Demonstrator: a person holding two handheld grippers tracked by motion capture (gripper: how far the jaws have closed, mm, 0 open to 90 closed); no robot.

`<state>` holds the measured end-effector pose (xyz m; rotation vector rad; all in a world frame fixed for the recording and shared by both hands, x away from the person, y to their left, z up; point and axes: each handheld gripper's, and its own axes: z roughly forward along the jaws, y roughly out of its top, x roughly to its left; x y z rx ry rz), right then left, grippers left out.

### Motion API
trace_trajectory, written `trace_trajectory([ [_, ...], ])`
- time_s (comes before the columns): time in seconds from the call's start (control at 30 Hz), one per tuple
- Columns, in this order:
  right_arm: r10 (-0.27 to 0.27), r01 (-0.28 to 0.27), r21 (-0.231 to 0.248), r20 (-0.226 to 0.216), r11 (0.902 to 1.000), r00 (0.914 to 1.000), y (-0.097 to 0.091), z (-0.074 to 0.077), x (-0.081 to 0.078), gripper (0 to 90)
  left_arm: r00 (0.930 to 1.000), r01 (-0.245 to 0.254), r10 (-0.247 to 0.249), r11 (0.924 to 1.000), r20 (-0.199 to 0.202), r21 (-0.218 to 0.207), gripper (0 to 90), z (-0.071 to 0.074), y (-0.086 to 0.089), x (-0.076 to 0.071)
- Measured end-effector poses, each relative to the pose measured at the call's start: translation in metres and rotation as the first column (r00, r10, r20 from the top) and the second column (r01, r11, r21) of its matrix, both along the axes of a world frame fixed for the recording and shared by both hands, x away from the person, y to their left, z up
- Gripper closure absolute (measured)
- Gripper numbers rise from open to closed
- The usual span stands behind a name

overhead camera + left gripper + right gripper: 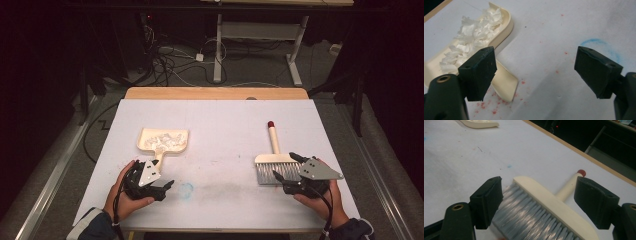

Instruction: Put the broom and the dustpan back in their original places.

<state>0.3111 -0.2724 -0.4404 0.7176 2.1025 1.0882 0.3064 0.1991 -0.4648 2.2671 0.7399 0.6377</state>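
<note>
Left gripper (167, 186): held near the near-left part of the surface, its 2 jaws spread wide with nothing between them; in the left gripper view (535, 72) the jaws stand apart over bare surface, one jaw in front of the dustpan's handle.
Right gripper (282, 172): near-right, jaws spread and pinching nothing; in the right gripper view (537, 203) the jaws stand either side of the brush's bristles, and whether they touch them cannot be told.
Surface (225, 150): white sheet with faint red specks and a pale blue ring mark (186, 190) just right of the left gripper.
Brush (273, 160): cream, lying flat on the right side, grey bristles pointing near, handle pointing far and ending in a red tip (270, 123).
Dustpan (162, 141): cream, lying left of centre, just beyond the left gripper, its handle pointing near toward that gripper.
Dustpan contents: white shredded scraps (471, 37) heaped inside the pan.
Spacing: dustpan and brush lie well apart, bare surface between them.
Far edge: a wooden strip (215, 93) borders the surface.
</note>
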Motion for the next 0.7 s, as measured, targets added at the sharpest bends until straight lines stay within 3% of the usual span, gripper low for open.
trace_trajectory([
  [0.2, -0.015, 0.016, 0.013, -0.02, 0.9998, 0.9997, -0.008, -0.008, -0.006, 23.8, 1.0, 0.004, -0.004, 1.0, -0.004, 0.0, 17.2, -0.001, -0.001, 0.001],
  [0.33, -0.026, 0.028, 0.024, -0.056, 0.9993, 0.9981, -0.014, -0.018, -0.011, 23.8, 1.0, 0.005, -0.005, 1.0, -0.003, 0.003, 17.2, -0.001, -0.002, 0.001],
  [0.43, -0.024, 0.025, 0.003, -0.071, 0.9997, 0.9972, -0.014, -0.024, -0.014, 24.0, 1.0, 0.003, -0.003, 1.0, -0.001, 0.001, 17.2, -0.001, -0.002, 0.001],
  [0.6, -0.018, 0.02, 0.033, -0.051, 0.9993, 0.9985, -0.014, -0.02, -0.015, 24.0, 1.0, 0.005, -0.005, 0.9999, -0.001, 0.016, 17.2, -0.001, -0.003, 0.0],
  [0.7, -0.022, 0.023, 0.027, -0.043, 0.9994, 0.9988, -0.014, -0.019, -0.016, 24.0, 1.0, 0.009, -0.009, 0.9997, 0.002, 0.02, 17.2, -0.001, -0.005, -0.001],
])
